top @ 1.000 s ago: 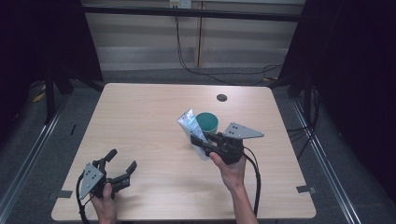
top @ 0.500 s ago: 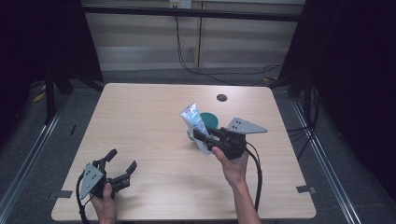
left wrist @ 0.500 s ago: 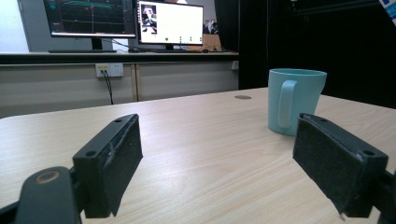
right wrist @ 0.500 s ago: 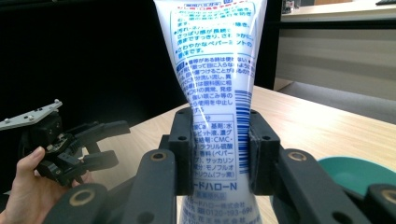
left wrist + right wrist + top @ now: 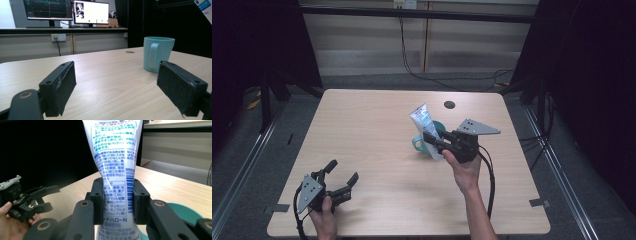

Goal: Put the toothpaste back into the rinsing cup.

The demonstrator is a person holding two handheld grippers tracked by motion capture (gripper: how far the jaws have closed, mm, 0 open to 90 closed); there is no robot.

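My right gripper [image 5: 430, 138] is shut on a white-and-blue tube [image 5: 424, 125], holding it near its lower end with the flat end up. The tube stands tilted just above a teal mug [image 5: 418, 144] at the table's middle right. In the right gripper view the pads pinch the printed tube [image 5: 115, 157], and the mug's rim [image 5: 185, 212] lies below to the right. My left gripper [image 5: 343, 171] rests near the front left corner, open, with nothing between its pads [image 5: 62, 85]. It faces the mug [image 5: 157, 53] from a distance.
The wooden table [image 5: 362, 125] has a small black round cap [image 5: 449, 104] near its far edge. Dark frames and cables surround the table. Monitors [image 5: 91, 12] stand on a desk beyond it. My left gripper [image 5: 37, 200] also appears at the left of the right gripper view.
The right gripper has shifted slightly right and away, swinging the tube more upright over the mug. The left gripper has stayed where it was.
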